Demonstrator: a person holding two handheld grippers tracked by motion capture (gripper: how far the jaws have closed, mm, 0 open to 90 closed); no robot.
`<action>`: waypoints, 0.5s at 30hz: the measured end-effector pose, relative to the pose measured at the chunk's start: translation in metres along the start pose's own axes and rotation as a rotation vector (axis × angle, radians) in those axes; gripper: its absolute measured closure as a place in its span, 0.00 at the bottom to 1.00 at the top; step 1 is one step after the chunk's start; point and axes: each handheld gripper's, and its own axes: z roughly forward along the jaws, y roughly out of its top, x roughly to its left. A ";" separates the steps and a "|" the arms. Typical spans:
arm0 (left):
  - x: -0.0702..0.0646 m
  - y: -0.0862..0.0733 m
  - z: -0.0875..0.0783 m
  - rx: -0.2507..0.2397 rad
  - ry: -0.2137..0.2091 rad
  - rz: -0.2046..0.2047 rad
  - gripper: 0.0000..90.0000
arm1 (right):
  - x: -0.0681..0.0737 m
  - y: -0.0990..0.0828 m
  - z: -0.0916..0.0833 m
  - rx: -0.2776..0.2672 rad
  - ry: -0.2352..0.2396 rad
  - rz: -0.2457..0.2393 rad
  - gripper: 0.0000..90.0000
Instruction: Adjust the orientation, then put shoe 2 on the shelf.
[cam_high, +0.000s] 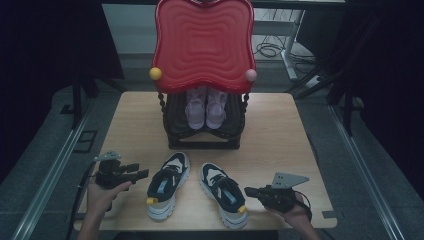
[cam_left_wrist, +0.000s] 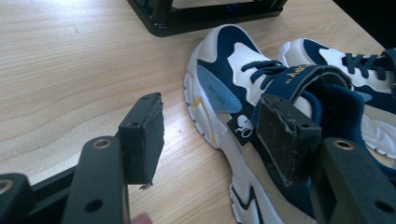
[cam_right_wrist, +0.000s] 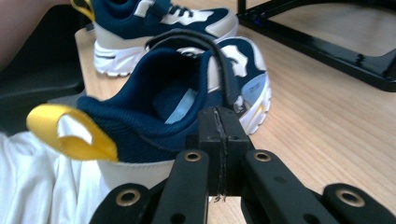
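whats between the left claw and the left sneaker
Bare wooden tabletop alone, in the high view: the open left claw sits just short of the left sneaker, not touching.

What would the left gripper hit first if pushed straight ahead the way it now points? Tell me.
Most likely the left sneaker. The left gripper, jaws open, points at its side. In the left gripper view one pad already overlaps its collar, though depth there is unclear.
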 end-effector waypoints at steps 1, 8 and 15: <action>-0.001 0.001 0.000 -0.001 0.000 0.002 0.46 | 0.000 0.000 0.000 -0.003 -0.004 0.003 0.99; -0.010 0.005 -0.008 -0.015 -0.011 0.022 0.46 | -0.005 0.005 -0.004 -0.011 -0.043 0.056 0.94; -0.020 0.006 -0.011 0.003 -0.004 0.045 0.46 | -0.008 0.012 -0.008 -0.012 -0.072 0.098 0.84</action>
